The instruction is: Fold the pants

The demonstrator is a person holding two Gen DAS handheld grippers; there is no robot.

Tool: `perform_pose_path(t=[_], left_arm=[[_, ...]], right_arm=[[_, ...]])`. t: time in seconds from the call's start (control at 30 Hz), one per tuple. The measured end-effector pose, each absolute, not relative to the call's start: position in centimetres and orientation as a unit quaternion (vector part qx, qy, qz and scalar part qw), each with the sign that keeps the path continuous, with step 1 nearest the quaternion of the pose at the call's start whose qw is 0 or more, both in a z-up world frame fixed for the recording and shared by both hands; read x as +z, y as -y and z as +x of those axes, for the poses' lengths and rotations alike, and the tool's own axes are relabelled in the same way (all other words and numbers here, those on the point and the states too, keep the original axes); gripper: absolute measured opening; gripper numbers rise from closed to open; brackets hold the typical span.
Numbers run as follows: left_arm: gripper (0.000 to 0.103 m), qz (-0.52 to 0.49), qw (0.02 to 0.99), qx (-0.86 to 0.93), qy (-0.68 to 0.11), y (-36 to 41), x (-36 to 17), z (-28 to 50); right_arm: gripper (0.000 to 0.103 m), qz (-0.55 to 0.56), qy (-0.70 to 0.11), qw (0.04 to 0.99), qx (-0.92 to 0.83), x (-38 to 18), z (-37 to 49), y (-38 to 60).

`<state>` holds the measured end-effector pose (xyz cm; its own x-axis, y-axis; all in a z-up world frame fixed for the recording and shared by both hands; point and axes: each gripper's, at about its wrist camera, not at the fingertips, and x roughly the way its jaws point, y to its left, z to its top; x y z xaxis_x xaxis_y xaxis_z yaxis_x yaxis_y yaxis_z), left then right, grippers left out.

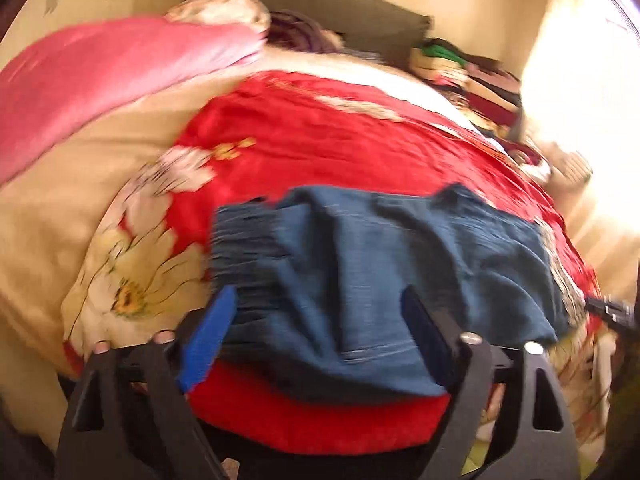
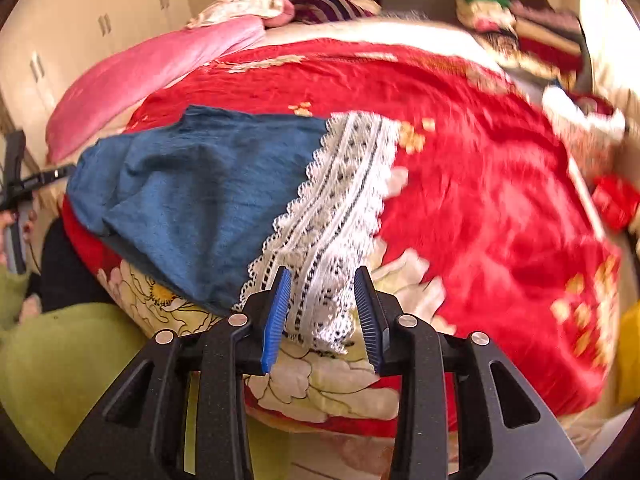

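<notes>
Pants [image 2: 192, 200]: blue, lace-cuffed, flat on red floral bedspread [image 2: 480, 208] | left hand-held gripper [image 1: 320, 332]: wide apart, gripping nothing | right hand-held gripper [image 2: 324, 312]: parted over lace cuff [image 2: 344, 200], unpinched

A bed occupies most of both views. It is covered by a red bedspread [image 2: 480, 200] printed with large cream flowers, laid over a cream sheet [image 1: 52, 216]. A pink blanket [image 1: 100, 76] lies along the left edge of the bed. A dark grey headboard [image 1: 320, 4] stands against the far wall, with a floral pillow [image 2: 248, 6] and a striped purple cloth [image 2: 332, 6] in front of it. A stack of folded textiles [image 2: 532, 24] sits at the far right corner of the bed. Cream wardrobe doors [image 2: 100, 28] with small handles line the left wall. Strong daylight [image 1: 568, 92] enters from the right and overexposes that side.
</notes>
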<state>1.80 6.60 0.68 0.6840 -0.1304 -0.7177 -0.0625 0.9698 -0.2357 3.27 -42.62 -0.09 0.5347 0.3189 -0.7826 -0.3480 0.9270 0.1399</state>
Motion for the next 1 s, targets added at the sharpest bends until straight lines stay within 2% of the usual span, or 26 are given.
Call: perform_pose_path(t=[0.1,0.17,0.2,0.23,0.3,0.47,0.6,0.73,0.83,0.97,1.0], left_arm=[[0.089,-0.160,0.895,-0.013,-0.415,-7.7,-0.9,2.6],[0.075,-0.174,0.892,-0.024,-0.417,-7.5,-1.6,3.2],[0.052,-0.170,0.893,-0.018,-0.415,-7.3,-1.8,3.4],[0.045,-0.167,0.897,-0.018,-0.410,-7.3,-1.8,3.3],[0.043,-0.175,0.900,-0.021,-0.398,-8.1,-1.2,3.0],[0.044,-0.157,0.904,-0.003,-0.397,-9.3,-1.0,2.9],[0.055,-0.163,0.898,0.001,-0.409,-10.0,-2.4,3.8],[0.061,-0.151,0.912,0.010,-0.382,-9.9,-0.4,2.8],[0.071,-0.120,0.930,0.022,-0.346,-9.5,2.7,1.4],[0.075,-0.094,0.942,-0.012,-0.323,-7.2,5.9,1.7],[0.082,-0.086,0.942,-0.026,-0.323,-6.2,6.3,2.4]], right_arm=[[0.027,0.013,-0.455,0.868,0.198,-1.3,3.7,42.6],[0.025,0.006,-0.466,0.862,0.199,-2.1,3.5,42.1],[0.019,-0.003,-0.470,0.861,0.195,-2.3,3.6,41.9],[0.019,-0.014,-0.473,0.860,0.192,-2.5,3.4,41.7],[0.019,-0.034,-0.472,0.860,0.188,-2.4,3.0,41.4],[0.019,-0.047,-0.476,0.859,0.184,-2.8,2.8,41.3],[0.019,-0.050,-0.479,0.857,0.180,-3.2,3.0,41.3],[0.020,-0.045,-0.481,0.856,0.184,-2.9,3.0,41.6],[0.029,-0.039,-0.470,0.864,0.179,-1.7,2.9,41.8],[0.035,-0.046,-0.428,0.883,0.188,0.7,3.2,41.1],[0.036,-0.048,-0.420,0.885,0.195,1.0,3.5,40.6]])
